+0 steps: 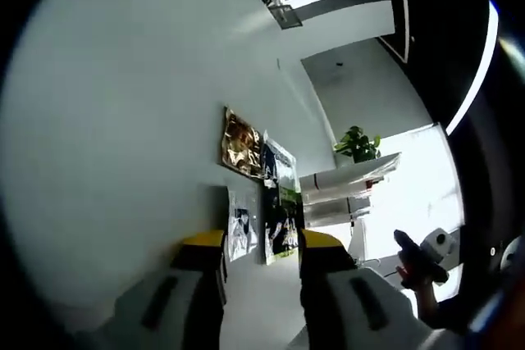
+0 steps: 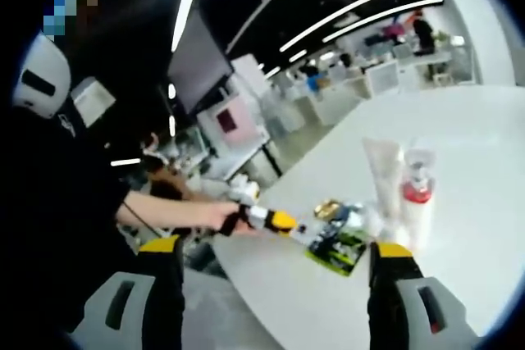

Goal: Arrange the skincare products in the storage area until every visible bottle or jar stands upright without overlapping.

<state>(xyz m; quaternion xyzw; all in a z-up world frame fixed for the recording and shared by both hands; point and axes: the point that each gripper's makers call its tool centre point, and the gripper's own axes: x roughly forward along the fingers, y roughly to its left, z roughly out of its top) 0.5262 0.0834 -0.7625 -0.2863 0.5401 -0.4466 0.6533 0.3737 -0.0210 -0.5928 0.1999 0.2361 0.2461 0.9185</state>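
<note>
Sachets (image 1: 262,194) lie flat on the white bench (image 1: 107,137) in the left gripper view: from left to right a gold one (image 1: 240,143), a pale one (image 1: 239,231) and dark printed ones; their print is too blurred to read. The left gripper (image 1: 261,253) stands wide open just short of them, touching nothing. In the right gripper view the left gripper (image 2: 283,220), held by a hand (image 2: 223,215), meets the gold and green sachets (image 2: 338,239) at the bench (image 2: 476,170) edge. Right of them stand a pale tube (image 2: 383,176) and a clear red-collared bottle (image 2: 417,194), upright and close together, labels illegible. The right gripper (image 2: 275,261) is spread wide, empty.
</note>
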